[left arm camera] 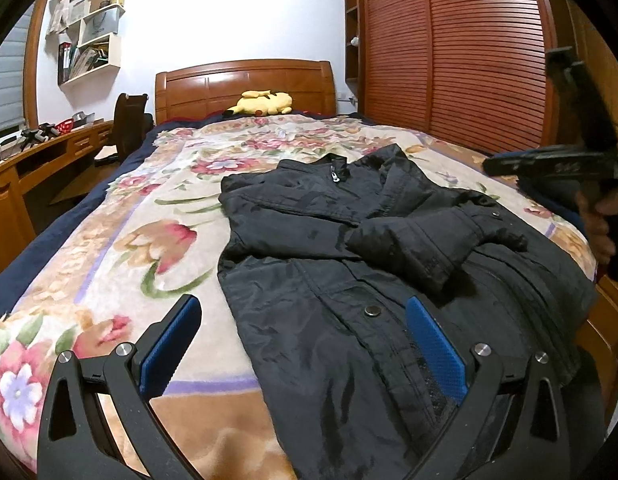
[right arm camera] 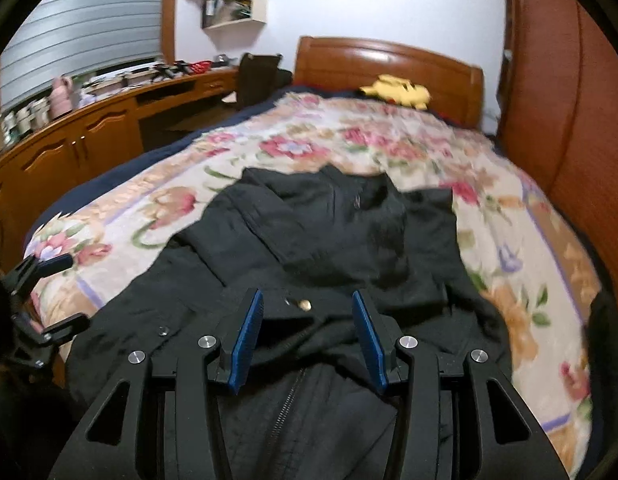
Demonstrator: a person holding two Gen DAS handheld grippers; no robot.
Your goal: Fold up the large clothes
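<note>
Near the bed's foot edge lies the black jacket (sleeve folded across). Left gripper gapes wide, empty. Right gripper part-open above the jacket, pinching nothing.

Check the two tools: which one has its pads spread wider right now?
The left tool: its blue pads stand far apart, one over the blanket, one over the black jacket. The right tool is open but narrower, both pads over the jacket.

The jacket covers the near middle of the bed, one sleeve folded across its chest as a raised ridge. Open blanket lies to its left and beyond the collar up to the plush toy at the headboard. The wardrobe closes the right side; the counter and chair bound the left.
</note>
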